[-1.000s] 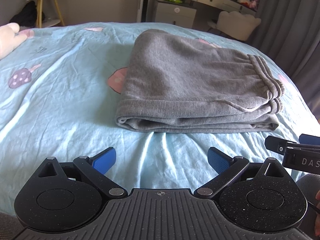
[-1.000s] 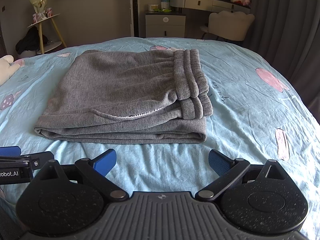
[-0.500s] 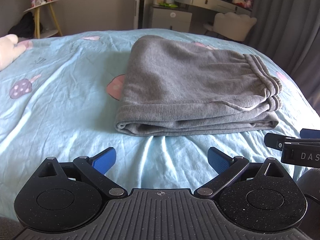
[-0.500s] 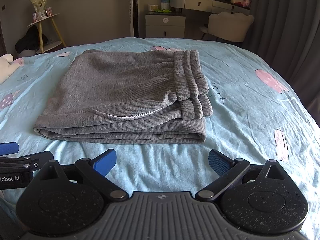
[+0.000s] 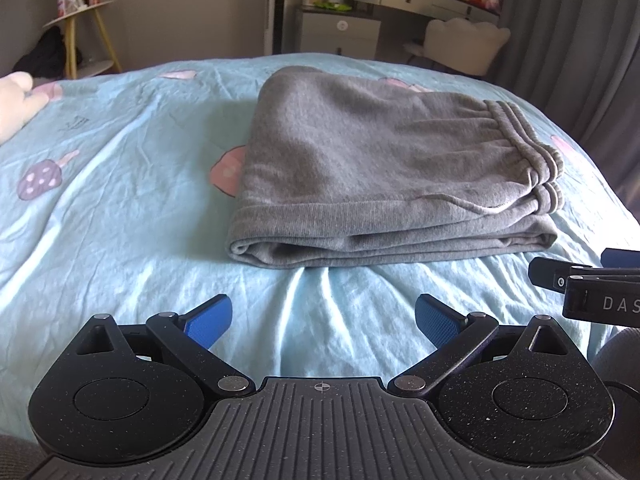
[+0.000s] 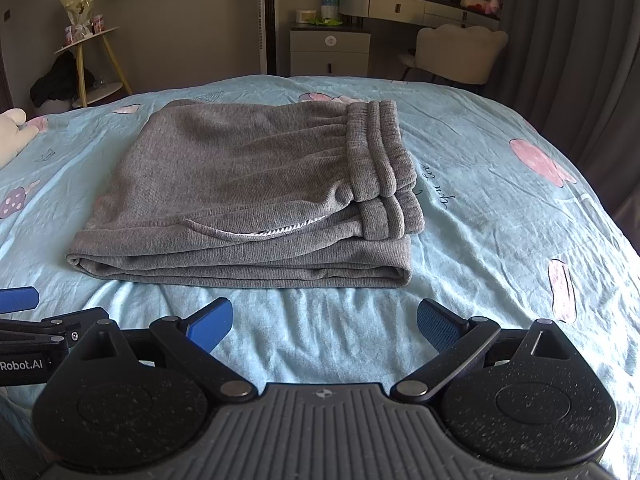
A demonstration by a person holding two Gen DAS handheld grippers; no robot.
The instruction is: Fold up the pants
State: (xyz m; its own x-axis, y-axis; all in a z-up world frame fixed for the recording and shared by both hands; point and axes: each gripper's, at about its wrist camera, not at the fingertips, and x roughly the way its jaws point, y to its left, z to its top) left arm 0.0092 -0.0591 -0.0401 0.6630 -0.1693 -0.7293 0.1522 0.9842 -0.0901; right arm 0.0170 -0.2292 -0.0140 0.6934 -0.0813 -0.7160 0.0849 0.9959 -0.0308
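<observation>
Bedspread (image 6: 500, 216) around folded pants (image 6: 248, 196)

My left wrist camera looks low and forward across the bed (image 5: 120, 208), near its front edge. My right one faces the same way from just beside it. Both share the folded pants (image 5: 384, 168) and, I think, the dresser (image 6: 400, 4).
</observation>
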